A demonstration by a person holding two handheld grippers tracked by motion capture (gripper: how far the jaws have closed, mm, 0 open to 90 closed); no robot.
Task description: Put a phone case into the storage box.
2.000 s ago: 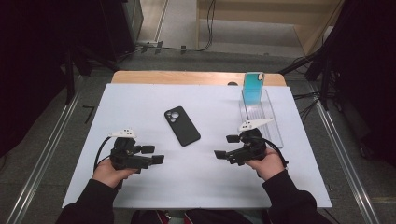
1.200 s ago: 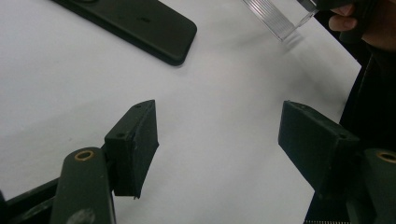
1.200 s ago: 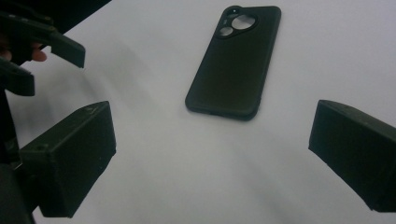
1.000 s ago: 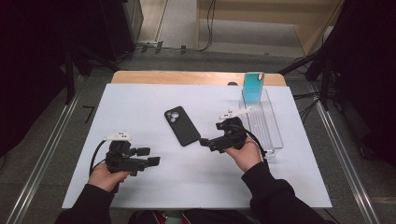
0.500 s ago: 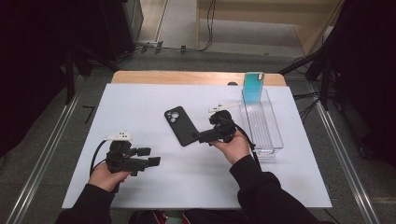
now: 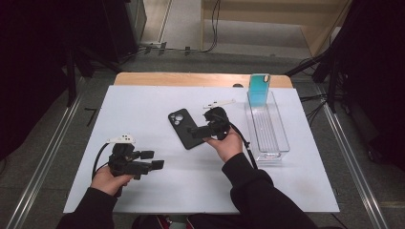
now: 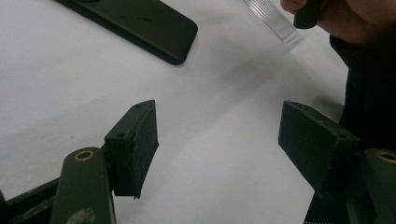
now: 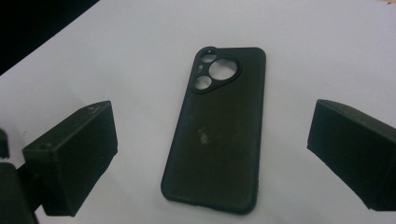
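— How do the jaws stand?
— Both pairs gape wide, holding nothing. My right gripper (image 6: pixel 197 132) hangs just over the black phone case (image 8: pixel 219 126), which lies camera side up on the white table (image 6: pixel 143 100).
— The left?
— My left gripper (image 6: pixel 152 160) idles nearer me, well apart.

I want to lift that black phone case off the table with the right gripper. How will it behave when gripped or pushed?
The black phone case lies flat on the white table, so it will probably slide rather than roll or tip. It looks thin with a matte finish, so likely light and not very slippery. Its low edge may be hard to catch; the right gripper has its jaws open beside it.
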